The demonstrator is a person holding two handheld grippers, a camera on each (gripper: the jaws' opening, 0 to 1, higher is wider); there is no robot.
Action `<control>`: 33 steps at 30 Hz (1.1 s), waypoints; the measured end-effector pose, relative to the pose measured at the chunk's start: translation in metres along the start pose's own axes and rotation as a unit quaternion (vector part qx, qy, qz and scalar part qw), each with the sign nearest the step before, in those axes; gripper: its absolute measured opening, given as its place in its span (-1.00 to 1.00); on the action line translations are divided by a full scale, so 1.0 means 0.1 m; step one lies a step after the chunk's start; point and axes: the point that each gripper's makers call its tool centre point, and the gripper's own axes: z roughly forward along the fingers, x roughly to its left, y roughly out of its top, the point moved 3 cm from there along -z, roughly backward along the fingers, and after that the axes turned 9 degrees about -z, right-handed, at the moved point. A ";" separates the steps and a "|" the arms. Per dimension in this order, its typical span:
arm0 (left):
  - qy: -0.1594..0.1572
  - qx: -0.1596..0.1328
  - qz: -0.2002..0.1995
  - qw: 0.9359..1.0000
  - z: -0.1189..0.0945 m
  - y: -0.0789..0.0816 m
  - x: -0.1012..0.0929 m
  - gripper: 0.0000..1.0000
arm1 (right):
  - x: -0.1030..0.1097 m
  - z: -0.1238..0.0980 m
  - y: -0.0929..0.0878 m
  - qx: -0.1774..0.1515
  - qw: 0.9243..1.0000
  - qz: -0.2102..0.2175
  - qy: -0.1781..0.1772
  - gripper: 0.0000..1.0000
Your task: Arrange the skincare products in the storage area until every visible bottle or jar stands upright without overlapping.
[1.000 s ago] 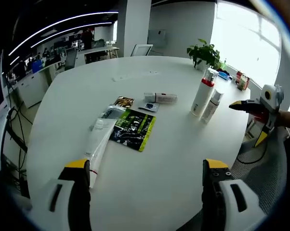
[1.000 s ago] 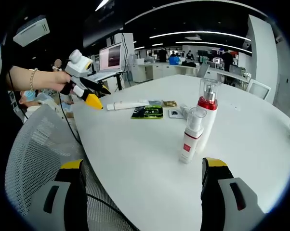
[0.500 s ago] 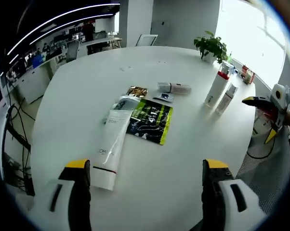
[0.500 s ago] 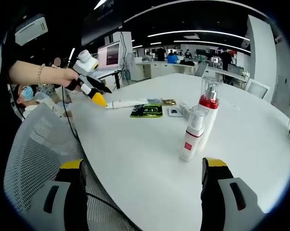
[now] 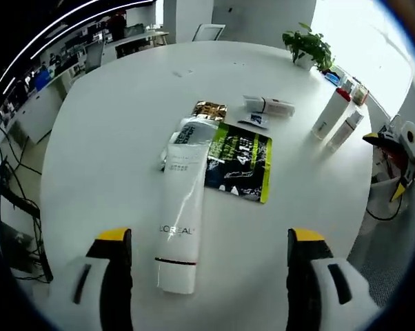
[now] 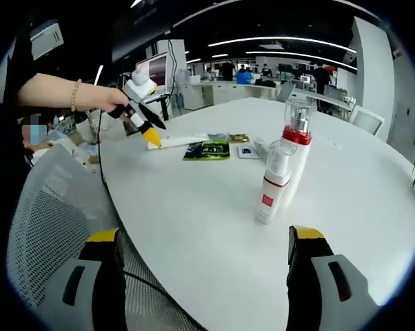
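Two bottles upright and touching on the white tabletop, right of centre in the right gripper view; again at upper right of the left gripper view, beside the potted plant. Taller one capped clear over a red band, shorter one white with a red label. Lying flat at centre of the left gripper view: a long white tube, its capped end nearest the left gripper, its far end overlapped by a dark green sachet. Beyond those, a small gold sachet, a small blue-and-white sachet and a short white tube on its side. Left gripper's fingers spread wide, holding nothing, above the tube. Right gripper likewise wide open and empty, low at the tabletop's near edge above a mesh chair. Left gripper also at upper left of the right gripper view, held in a hand, yellow tips near the tube's end.
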 end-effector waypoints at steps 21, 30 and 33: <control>0.003 0.083 0.038 0.996 0.32 0.16 0.05 0.39 | -0.05 -0.01 -0.09 0.017 1.000 0.019 -0.012 0.95; 0.032 0.122 0.063 0.990 0.41 0.24 0.17 0.17 | -0.06 -0.01 -0.10 0.018 0.999 0.024 -0.015 0.94; 0.039 0.129 0.066 0.989 0.41 0.26 0.15 0.11 | -0.06 -0.01 -0.10 0.019 0.999 0.025 -0.014 0.94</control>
